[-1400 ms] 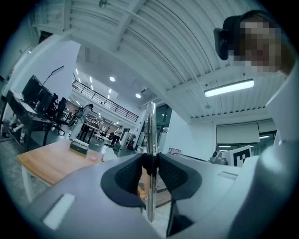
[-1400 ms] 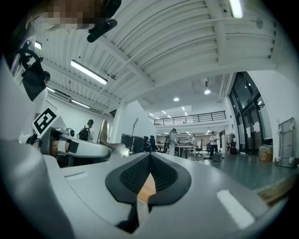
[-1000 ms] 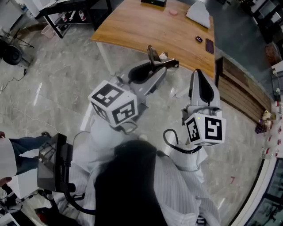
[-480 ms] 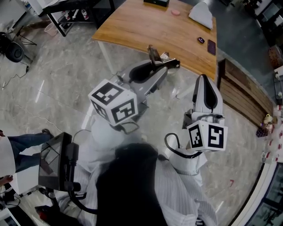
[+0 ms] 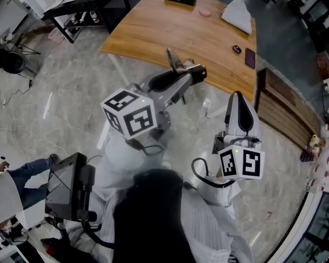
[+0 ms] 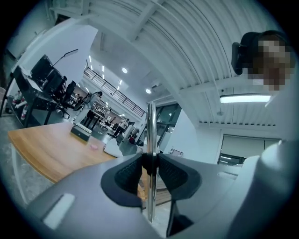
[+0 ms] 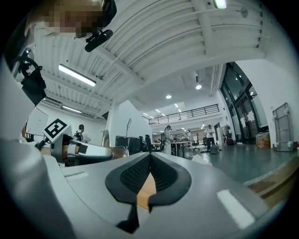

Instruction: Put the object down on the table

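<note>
nearest me, my pale sleeves (image 5: 211, 205) run out to both tools, each with its marker cube (image 5: 128, 113) at the back. a dark screen on a stand (image 5: 64, 185) sits low at my left, over the grey stone floor (image 5: 67, 102).

my right gripper (image 5: 237, 96) hangs over the floor, short of the table, nose pointing forward. in the right gripper view its ribbed pads meet at the tips (image 7: 149, 158), clenched, with nothing between them.

my left gripper (image 5: 191, 69) reaches further, up to the near edge of the table (image 5: 149, 31). it is grasping a thin metal strip (image 5: 172, 57): in the left gripper view the shiny strip (image 6: 150, 135) stands upright, pinched between the two dark pads (image 6: 126, 175), sticking out above and below them. from the head view the strip pokes up and to the left out of the jaws, over the table's edge. it is in my grip, not lying on the wood. what kind of piece it is i cannot tell.

beyond, on the table, lie a small dark mouse (image 5: 236, 49) and a dark phone (image 5: 250, 58) near the right edge, then a pink round thing (image 5: 205, 12), a white bundle (image 5: 237, 11) and a black box (image 5: 180, 2) at the far side. a slatted wooden bench (image 5: 282, 108) stands just right of the table.
</note>
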{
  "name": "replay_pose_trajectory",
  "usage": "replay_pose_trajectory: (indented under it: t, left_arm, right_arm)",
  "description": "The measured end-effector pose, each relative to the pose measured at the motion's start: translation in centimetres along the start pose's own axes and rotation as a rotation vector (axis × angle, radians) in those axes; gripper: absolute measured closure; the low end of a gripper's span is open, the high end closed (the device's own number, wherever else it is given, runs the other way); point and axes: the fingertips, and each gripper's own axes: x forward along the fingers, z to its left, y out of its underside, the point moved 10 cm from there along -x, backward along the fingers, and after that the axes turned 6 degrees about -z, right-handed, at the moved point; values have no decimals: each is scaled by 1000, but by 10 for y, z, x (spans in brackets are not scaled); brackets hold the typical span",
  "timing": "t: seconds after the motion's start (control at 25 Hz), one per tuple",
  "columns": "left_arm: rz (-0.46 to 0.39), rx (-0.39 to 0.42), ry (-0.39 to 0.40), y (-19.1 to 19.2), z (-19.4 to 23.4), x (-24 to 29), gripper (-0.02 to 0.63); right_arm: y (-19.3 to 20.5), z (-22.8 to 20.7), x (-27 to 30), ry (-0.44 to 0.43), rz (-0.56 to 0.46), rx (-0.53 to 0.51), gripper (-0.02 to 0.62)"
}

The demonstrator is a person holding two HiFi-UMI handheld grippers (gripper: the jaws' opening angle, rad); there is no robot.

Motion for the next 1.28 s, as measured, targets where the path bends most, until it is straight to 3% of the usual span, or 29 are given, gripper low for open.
replay_pose_trajectory:
  t: [0.24,0.48,0.68,0.84,1.04,1.28]
  left_arm:
    - [62,-46,21,-20,76,73,499]
    - [180,-91,42,-34,165,161,499]
    - [237,-140,50,-21,192,188,499]
    - [340,-193,66,-2,230,251,499]
    - [422,-312,49,25,274,301,499]
    - [575,-438,74,66,320,349,499]
  right_arm:
    - [21,-20,99,9,12,0,581]
    - [49,-52,207,45,68,13,581]
    - [61,-69,220,67,93,13,581]
    - [79,-123,259,50,148,27,581]
    - [100,-168,285,9,246,58,581]
    - [128,-185,302,16,326,122,581]
